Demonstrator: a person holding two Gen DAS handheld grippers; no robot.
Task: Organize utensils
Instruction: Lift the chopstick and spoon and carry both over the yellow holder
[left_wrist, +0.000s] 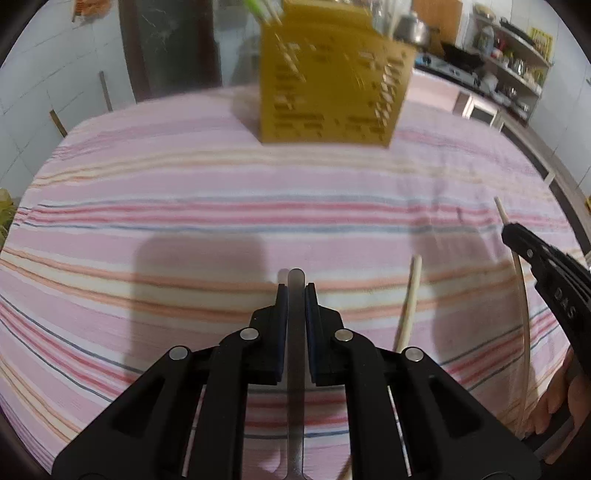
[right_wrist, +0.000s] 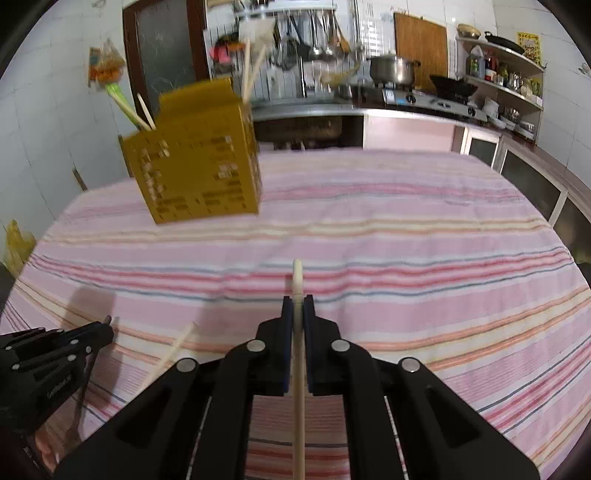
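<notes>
The left gripper (left_wrist: 295, 291) was closed on a metal utensil (left_wrist: 296, 350), its flat handle end poking just past the fingertips; the working end was out of view below. The right gripper (right_wrist: 297, 306) pinched a pale chopstick (right_wrist: 297, 280) close to its blunt end, the shaft running back under the jaws. A second chopstick (left_wrist: 408, 306) lay loose on the striped cloth (left_wrist: 184, 192) between the two grippers. The yellow holder (right_wrist: 199, 170), already carrying a few sticks, stood well ahead at the far side of the table. The metal piece would likely be stiff, smooth and prone to slipping or swinging if held near its tip; the chopstick looked light and rigid, easy to pivot. Both grippers sat low and roughly level, pointing forward toward the holder.
</notes>
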